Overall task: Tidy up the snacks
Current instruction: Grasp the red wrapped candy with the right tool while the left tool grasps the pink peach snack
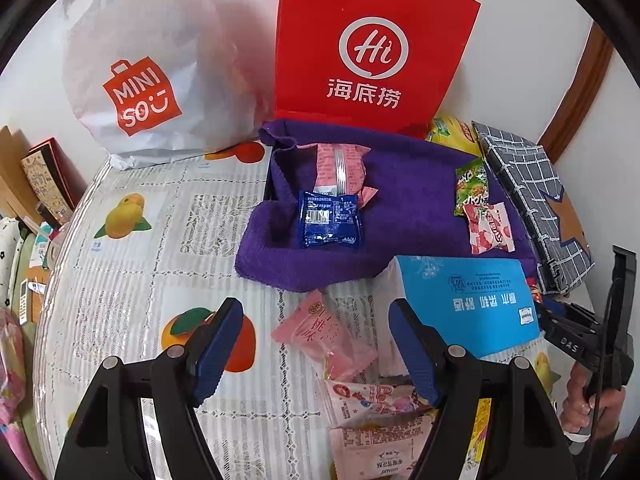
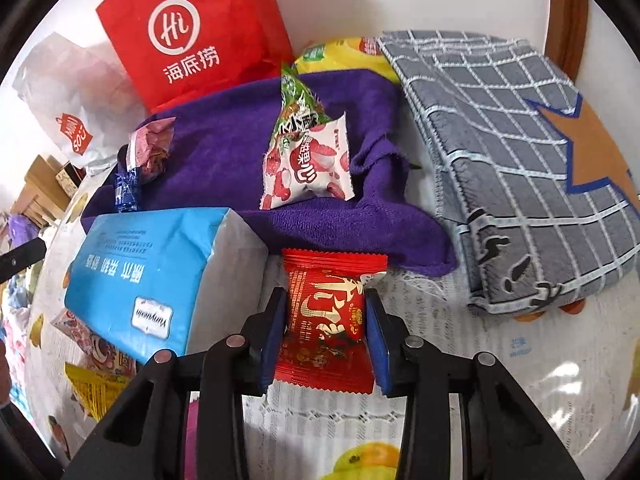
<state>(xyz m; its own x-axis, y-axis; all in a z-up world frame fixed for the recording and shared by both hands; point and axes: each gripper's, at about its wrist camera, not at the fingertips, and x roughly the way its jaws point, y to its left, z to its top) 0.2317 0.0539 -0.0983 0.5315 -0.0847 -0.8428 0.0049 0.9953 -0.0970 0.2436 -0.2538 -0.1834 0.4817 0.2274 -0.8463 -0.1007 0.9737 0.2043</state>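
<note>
Red foil snack packet [image 2: 326, 322] sits between the right gripper's [image 2: 325, 336] blue pads, gripped across its width, its long axis running toward the folded purple towel [image 2: 224, 148] just beyond, where green, lychee-print, pink and blue packets already lie. Left gripper [image 1: 316, 354], jaws open and empty, hovers over a pink wrapped snack [image 1: 320, 330] short of that towel.
</note>
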